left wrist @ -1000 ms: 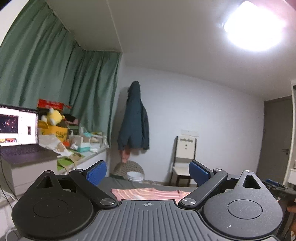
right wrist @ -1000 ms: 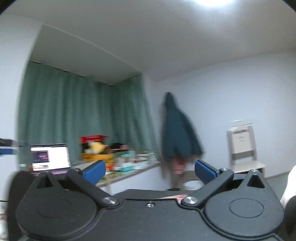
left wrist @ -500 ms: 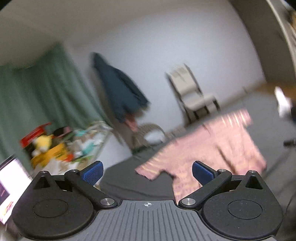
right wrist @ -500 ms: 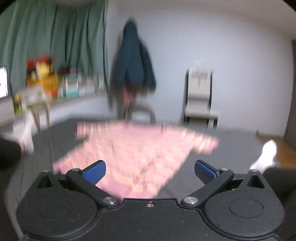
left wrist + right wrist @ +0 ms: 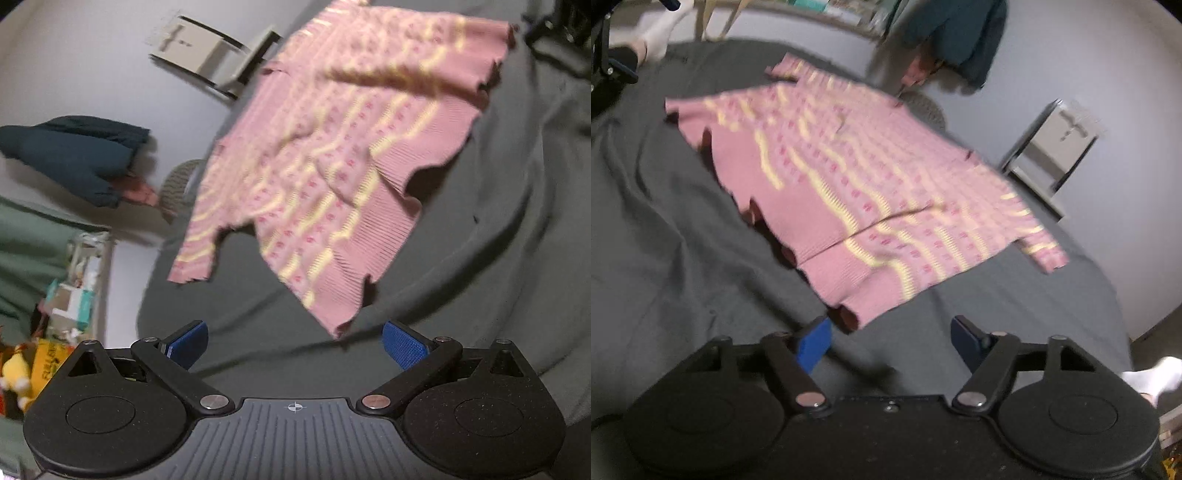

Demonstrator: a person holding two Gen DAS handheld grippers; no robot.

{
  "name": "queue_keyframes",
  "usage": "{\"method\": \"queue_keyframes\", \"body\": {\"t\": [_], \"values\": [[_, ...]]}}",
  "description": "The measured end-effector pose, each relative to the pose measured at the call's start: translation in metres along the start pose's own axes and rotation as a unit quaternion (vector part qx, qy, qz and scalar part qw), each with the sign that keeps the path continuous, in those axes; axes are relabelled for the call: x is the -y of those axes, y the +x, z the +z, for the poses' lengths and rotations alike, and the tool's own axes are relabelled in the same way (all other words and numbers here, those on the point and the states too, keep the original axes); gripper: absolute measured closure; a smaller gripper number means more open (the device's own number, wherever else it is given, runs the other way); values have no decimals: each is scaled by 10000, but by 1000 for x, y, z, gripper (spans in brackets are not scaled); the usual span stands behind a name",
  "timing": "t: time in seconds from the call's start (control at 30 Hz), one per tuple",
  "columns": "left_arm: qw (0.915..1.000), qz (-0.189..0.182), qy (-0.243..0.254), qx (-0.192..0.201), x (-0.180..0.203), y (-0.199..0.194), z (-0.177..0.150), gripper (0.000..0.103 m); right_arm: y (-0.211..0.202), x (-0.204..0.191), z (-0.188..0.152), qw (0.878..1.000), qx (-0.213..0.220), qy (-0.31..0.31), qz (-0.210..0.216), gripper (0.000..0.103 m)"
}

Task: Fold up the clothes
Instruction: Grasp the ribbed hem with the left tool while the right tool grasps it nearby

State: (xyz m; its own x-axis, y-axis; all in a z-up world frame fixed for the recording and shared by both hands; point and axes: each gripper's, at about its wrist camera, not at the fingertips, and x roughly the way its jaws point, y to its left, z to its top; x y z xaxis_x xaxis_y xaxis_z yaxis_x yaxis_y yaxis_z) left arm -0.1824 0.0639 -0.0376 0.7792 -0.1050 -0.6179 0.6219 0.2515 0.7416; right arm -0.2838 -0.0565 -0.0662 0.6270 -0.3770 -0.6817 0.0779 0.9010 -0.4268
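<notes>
Pink ribbed knit with yellow wavy stripes, that's the sweater (image 5: 857,177), and it's lying spread out flat on the dark grey bed cover (image 5: 665,229), not folded at all yet, so I'd call this the reach-in for the first grab. From the right wrist view, the right gripper (image 5: 886,343) has its blue fingers (image 5: 812,345) apart but closing in, with nothing between them yet; the nearest hem corner of the sweater sits just ahead of the left-hand finger, near it but I can't say it's touching. Over on the left wrist view, the left gripper (image 5: 295,345) has its fingers (image 5: 404,349) spread wide with only grey cover between them, and the other bottom corner of the hem (image 5: 336,325) hangs just ahead of that gap, a bit toward the right-hand finger. My take on doing this well: get each corner properly inside the gap before pinching, catch both layers of the ribbed hem instead of only the top one, and keep the cover out of the pinch since it's wrinkly right there. Then lift both corners evenly so the knit doesn't skew. Further back the sleeves stick out to either side, and past the bed there's a pale chair (image 5: 1056,144) and a dark jacket (image 5: 74,155) against the wall.
</notes>
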Motion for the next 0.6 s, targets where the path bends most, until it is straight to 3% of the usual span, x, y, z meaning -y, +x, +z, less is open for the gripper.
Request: {"method": "queue_keyframes", "body": {"t": [0.1,0.2,0.3,0.47,0.5,0.6], "values": [[9999,5,-88,81,1,3,0,9,12,-6,7,9998,50,128,112,49],[9995,-73,-307,14,-1,11,1,32,12,-8,8,9997,175,181,59,50],[9999,-91,-98,-78,8,23,-1,34,16,-12,6,9998,158,62,-106,57],[9985,-76,492,-220,25,38,3,35,19,-9,1,9994,125,189,-245,58],[9979,-75,587,-262,28,41,3,45,21,-9,1,9994,129,206,-254,58],[9966,-66,749,-347,35,50,5,53,26,-9,3,9991,159,251,-293,59]]}}
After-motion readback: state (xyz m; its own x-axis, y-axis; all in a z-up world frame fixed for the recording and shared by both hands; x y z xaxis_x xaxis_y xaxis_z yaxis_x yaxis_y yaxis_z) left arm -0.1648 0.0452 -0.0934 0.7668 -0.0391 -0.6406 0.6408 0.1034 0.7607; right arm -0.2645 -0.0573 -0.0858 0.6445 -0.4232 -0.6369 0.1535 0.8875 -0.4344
